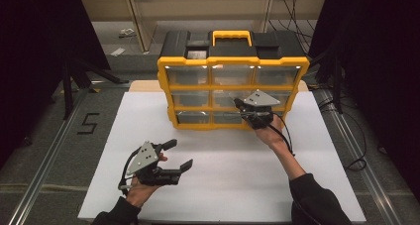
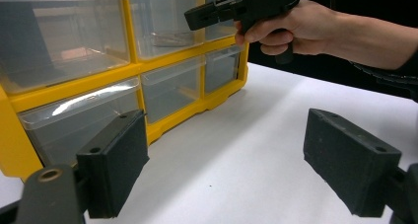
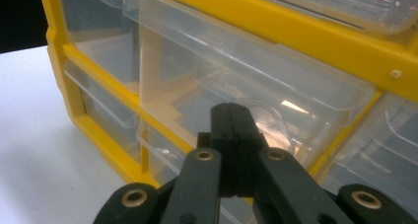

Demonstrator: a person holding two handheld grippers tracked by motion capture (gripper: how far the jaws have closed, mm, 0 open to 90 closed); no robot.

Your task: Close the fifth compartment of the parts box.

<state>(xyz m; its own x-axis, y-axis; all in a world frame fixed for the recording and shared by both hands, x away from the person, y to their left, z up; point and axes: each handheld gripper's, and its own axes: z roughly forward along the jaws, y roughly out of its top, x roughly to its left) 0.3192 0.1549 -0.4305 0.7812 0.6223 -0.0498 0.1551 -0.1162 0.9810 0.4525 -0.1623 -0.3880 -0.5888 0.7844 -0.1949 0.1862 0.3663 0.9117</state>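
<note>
Drawer cabinet on table, rear centre

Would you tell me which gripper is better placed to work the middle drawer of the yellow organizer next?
Right. The right gripper, jaws shut, is at the middle drawer of the organizer; the left gripper sits open over the table, well away.

Your right gripper has its two black jaws pressed flat together, nothing between them. The tips sit just before the pull lip of a clear plastic drawer in the yellow organizer frame; contact can't be told. More clear drawers lie above, below and to each side. White tabletop at lower left.
</note>
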